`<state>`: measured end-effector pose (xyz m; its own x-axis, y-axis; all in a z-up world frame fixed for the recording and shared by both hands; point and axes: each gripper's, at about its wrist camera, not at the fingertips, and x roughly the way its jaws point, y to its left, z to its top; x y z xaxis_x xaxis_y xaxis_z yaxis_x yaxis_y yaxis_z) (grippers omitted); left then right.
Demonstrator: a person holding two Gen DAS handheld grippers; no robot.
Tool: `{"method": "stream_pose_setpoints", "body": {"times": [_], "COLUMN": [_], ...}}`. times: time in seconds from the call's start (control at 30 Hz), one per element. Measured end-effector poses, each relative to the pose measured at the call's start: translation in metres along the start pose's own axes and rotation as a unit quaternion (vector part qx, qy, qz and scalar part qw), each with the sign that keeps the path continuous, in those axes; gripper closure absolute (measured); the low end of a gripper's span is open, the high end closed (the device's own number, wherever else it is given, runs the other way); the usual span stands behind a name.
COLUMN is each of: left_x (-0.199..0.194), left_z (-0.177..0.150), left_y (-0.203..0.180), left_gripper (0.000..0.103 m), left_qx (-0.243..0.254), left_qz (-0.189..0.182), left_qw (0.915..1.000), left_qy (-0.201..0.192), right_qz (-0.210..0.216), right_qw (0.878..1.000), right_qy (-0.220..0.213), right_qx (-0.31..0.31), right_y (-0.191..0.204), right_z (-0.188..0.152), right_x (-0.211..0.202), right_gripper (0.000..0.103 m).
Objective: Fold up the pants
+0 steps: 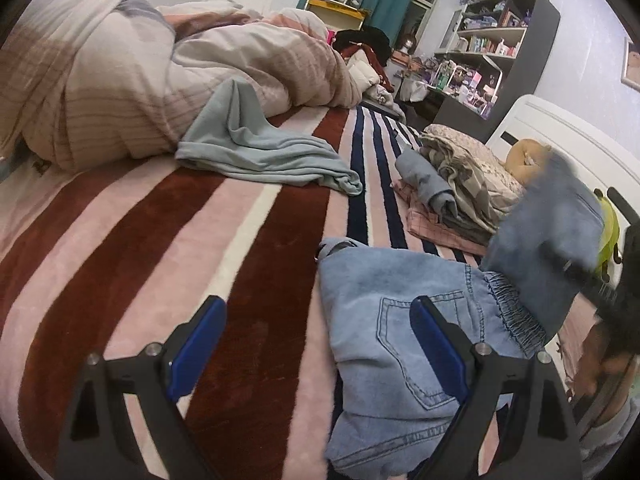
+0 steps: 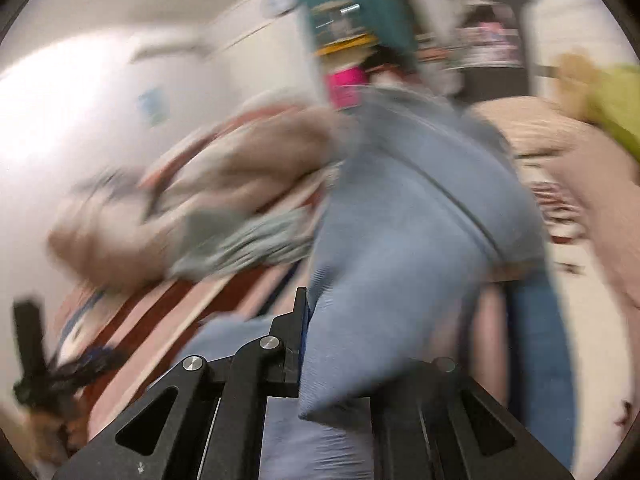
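Light blue denim pants (image 1: 400, 320) lie bunched on the striped blanket (image 1: 160, 240), back pocket up, elastic waistband to the right. My left gripper (image 1: 316, 344) hovers above their left edge, jaws wide open, nothing between the blue pads (image 1: 196, 344). At the right a flap of the pants (image 1: 548, 232) hangs lifted off the bed, blurred, with the dark right gripper (image 1: 580, 276) at it. In the blurred right wrist view my right gripper (image 2: 310, 308) is shut on the pants' fabric (image 2: 400, 240), which drapes over and hides the right finger.
A crumpled beige duvet (image 1: 120, 80) fills the bed's far left, with a pale grey-green garment (image 1: 260, 148) in front of it. A pile of folded clothes (image 1: 452, 184) sits far right by the white headboard (image 1: 560, 136). Cluttered shelves (image 1: 500, 48) stand beyond.
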<state>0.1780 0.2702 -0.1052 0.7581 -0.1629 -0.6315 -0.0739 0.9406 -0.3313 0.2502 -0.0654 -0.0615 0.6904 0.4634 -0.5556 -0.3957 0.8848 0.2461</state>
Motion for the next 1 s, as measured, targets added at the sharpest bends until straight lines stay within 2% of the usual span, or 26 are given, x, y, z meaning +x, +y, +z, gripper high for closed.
{"method": "stream_pose_setpoints", "body": {"times": [0.1,0.17,0.27,0.43,0.5,0.57,0.67,0.73,0.9,1.0], "left_x": [-0.005,-0.006,-0.006,-0.003,-0.001,0.002,0.009,0.018,0.043,0.062], "left_z": [0.0,0.0,-0.001,-0.001,-0.001,0.0,0.001,0.001,-0.004,-0.012], "left_y": [0.007,0.012,0.016,0.009,0.001,-0.011,-0.028,-0.043,-0.076,-0.087], "left_gripper": [0.012,0.012,0.012,0.012,0.012,0.011,0.011,0.011,0.011,0.011], "left_qx": [-0.007,-0.015,-0.02,-0.011,-0.002,0.008,0.021,0.033,0.068,0.092], "left_qz": [-0.002,-0.002,-0.002,-0.015,-0.027,-0.037,-0.047,-0.05,-0.032,0.021], "left_qw": [1.0,0.9999,0.9998,0.9998,0.9996,0.9993,0.9986,0.998,0.9958,0.9928], "left_qy": [-0.004,-0.005,-0.003,0.003,0.006,0.007,0.014,0.022,0.052,0.073], "right_qz": [0.039,0.057,0.057,0.067,0.091,0.119,0.151,0.168,0.151,0.116], "right_qw": [0.995,0.986,0.98,0.98,0.979,0.976,0.97,0.969,0.978,0.986], "right_qy": [0.058,0.108,0.148,0.152,0.155,0.151,0.15,0.15,0.131,0.112], "right_qx": [-0.064,-0.112,-0.117,-0.105,-0.097,-0.104,-0.118,-0.105,-0.064,-0.049], "right_y": [0.042,0.065,0.07,0.063,0.061,0.069,0.076,0.07,0.036,0.009], "right_z": [-0.024,-0.052,-0.079,-0.085,-0.082,-0.083,-0.086,-0.086,-0.075,-0.068], "right_x": [0.03,0.054,0.076,0.075,0.069,0.06,0.044,0.034,0.009,-0.004], "right_gripper": [0.099,0.098,0.098,0.091,0.077,0.072,0.072,0.072,0.072,0.071]}}
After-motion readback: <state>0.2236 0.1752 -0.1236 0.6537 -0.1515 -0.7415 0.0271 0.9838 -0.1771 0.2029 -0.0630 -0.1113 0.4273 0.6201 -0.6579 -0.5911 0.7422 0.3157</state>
